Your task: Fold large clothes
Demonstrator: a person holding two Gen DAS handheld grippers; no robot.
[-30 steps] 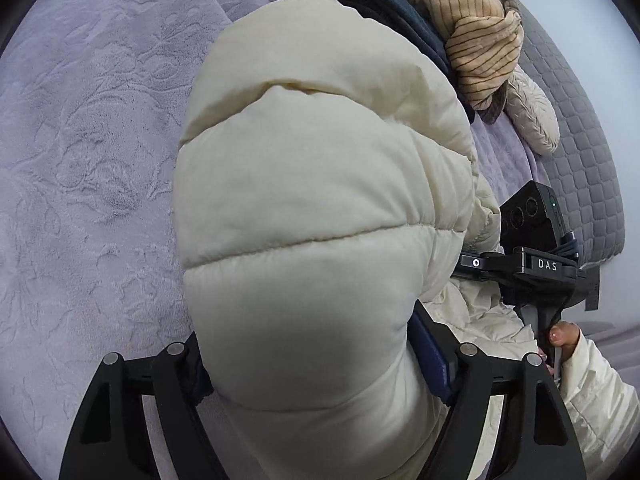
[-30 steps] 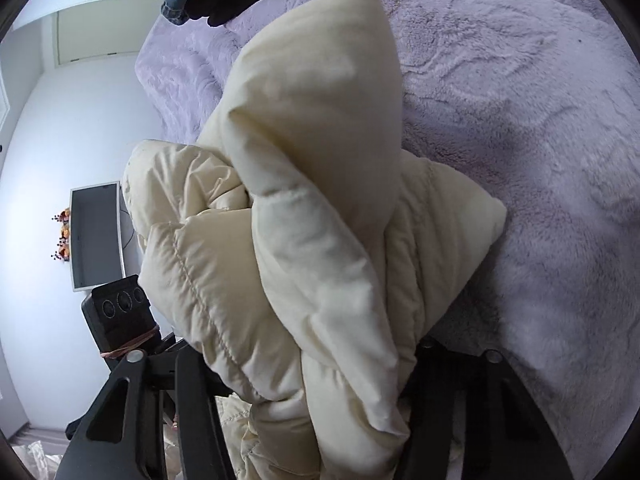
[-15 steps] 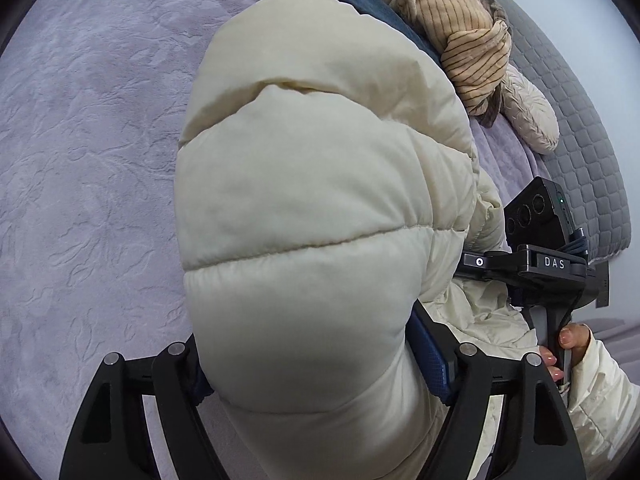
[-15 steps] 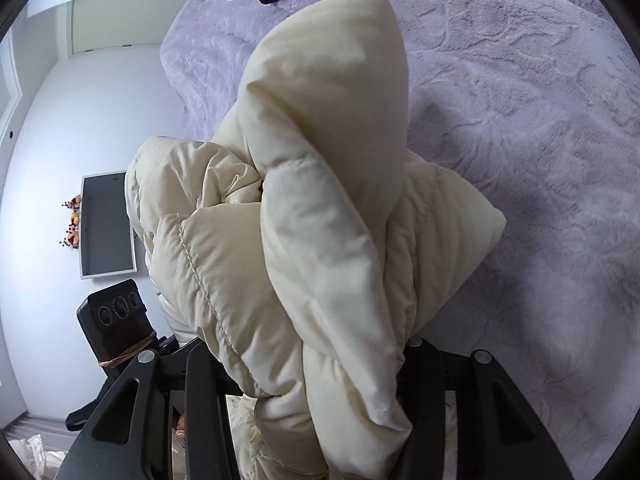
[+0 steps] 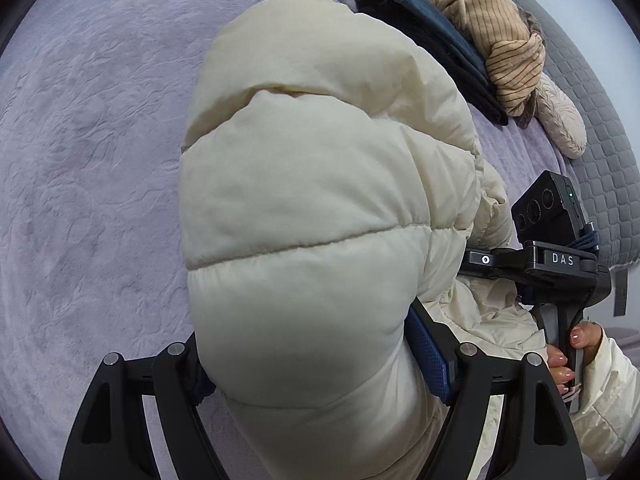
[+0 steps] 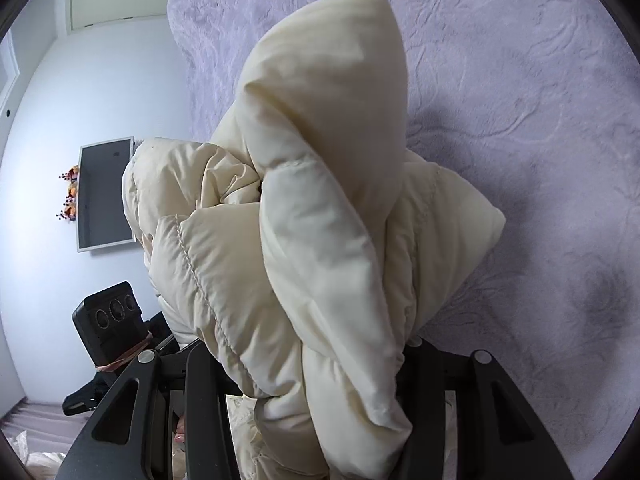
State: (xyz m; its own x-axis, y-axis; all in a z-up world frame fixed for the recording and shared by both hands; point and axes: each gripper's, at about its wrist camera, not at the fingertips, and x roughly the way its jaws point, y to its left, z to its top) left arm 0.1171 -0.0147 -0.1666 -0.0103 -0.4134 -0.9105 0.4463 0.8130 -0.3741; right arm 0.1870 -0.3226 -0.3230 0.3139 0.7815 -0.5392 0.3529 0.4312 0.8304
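Left hand-held gripper [image 5: 320, 372]: we see its jaws spread wide and clamped on a thick quilted roll of the cream puffer jacket [image 5: 320, 200]; the blue pad [image 5: 430, 356] at 4 o'clock presses into the fabric. Right hand-held gripper [image 6: 316, 364]: jaws about half spread, closed on a bunched fold of the same jacket, which rises to a peak at 12 o'clock in its view. The jacket hangs between both grippers over the lilac bedspread [image 5: 100, 160], filling the centre of each view. In the left wrist view, the right gripper's handle sits at 3 o'clock, with a person's hand [image 5: 572, 356] around it at 4 o'clock. At 1 o'clock we see folded dark jeans [image 5: 432, 44], a tan ribbed garment [image 5: 496, 36] touching them, then a beige quilted piece [image 5: 560, 120]. In the right wrist view, a wall-mounted screen [image 6: 106, 194] sits at 9 o'clock.
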